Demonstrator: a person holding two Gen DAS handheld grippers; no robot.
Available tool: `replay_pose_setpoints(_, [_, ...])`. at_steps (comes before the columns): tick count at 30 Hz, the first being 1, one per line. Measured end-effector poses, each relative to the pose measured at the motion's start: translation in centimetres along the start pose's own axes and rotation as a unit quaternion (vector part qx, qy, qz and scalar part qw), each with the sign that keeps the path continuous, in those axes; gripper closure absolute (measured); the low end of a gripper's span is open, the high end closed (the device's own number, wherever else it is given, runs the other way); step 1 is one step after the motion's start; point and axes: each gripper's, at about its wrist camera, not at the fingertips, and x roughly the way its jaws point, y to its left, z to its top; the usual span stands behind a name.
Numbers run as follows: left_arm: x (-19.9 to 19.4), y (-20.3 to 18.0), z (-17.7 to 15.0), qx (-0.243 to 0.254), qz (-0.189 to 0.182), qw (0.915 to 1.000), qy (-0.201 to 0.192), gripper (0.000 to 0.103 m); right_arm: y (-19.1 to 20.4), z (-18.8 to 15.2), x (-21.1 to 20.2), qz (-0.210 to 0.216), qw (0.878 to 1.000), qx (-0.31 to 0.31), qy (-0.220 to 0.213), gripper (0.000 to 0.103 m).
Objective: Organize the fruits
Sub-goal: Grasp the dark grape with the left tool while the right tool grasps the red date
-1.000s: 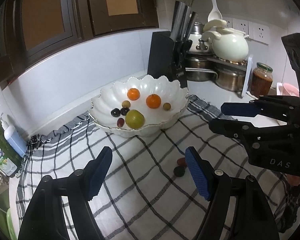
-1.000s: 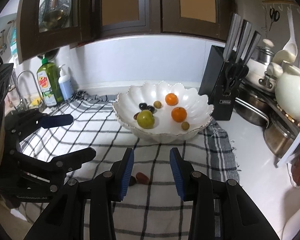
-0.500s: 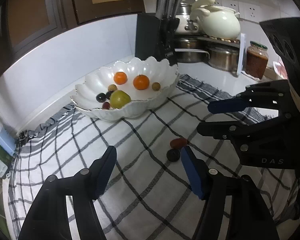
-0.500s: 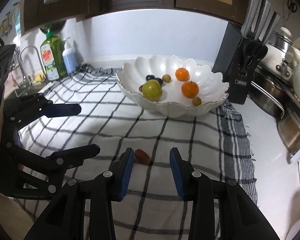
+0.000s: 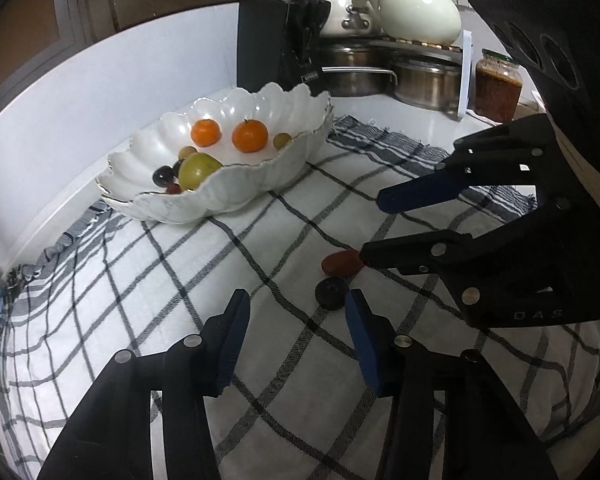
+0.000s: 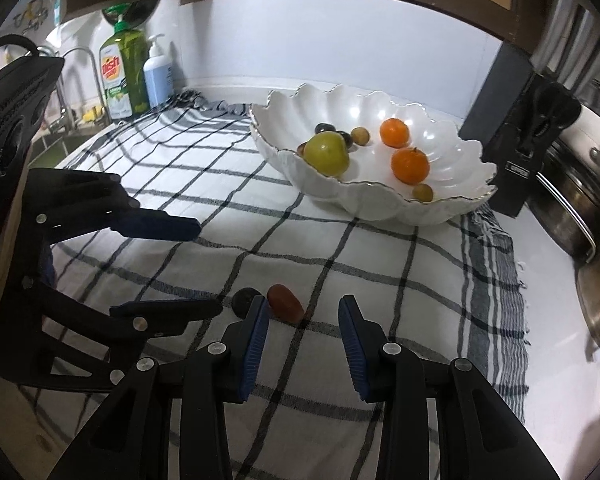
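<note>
Two loose fruits lie on the checked cloth: a red oblong fruit and a dark round fruit beside it. My left gripper hovers low over the cloth; its jaws are closing with nothing between them, and the dark fruit sits just ahead of its right fingertip. My right gripper is open, with the red fruit just ahead of its left fingertip, not pressed. Farther back, the white scalloped bowl holds two oranges, a green apple and several small fruits.
A black knife block stands behind the bowl. Steel pots, a white pot and a sauce jar crowd the right of the counter. Dish soap bottles and a sink tap stand at the cloth's far left.
Both grippers have sunk toward the cloth and the two loose fruits now lie close to their fingertips. The left jaws have narrowed; the right jaws look the same.
</note>
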Motion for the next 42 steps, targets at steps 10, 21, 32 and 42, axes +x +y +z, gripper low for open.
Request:
replay_pose_setpoints(10, [1.4, -0.3, 0.1, 0.01, -0.026, 0.9996, 0.008, 0.062, -0.1, -0.1, 1.7, 0.025, 0.999, -0.024, 0.012, 0.072])
replay_pose_setpoints(21, [2.6, -0.6, 0.6, 0.008, -0.051, 0.9986, 0.014, 0.07, -0.4, -0.1, 2.9, 0.052, 0.998, -0.03, 0.018, 0.077])
replay_pose_setpoints(32, [3.0, -0.3, 0.6, 0.001, -0.066, 0.9975, 0.026, 0.081, 0.0, 0.0, 3.4, 0.066, 0.997, -0.032, 0.019, 0.085])
replay_pose_setpoints(42, [2.0, 0.6, 0.5, -0.03, -0.052, 0.9979, 0.022, 0.082, -0.1, -0.2, 2.5, 0.054, 0.998, 0.016, 0.008, 0.086])
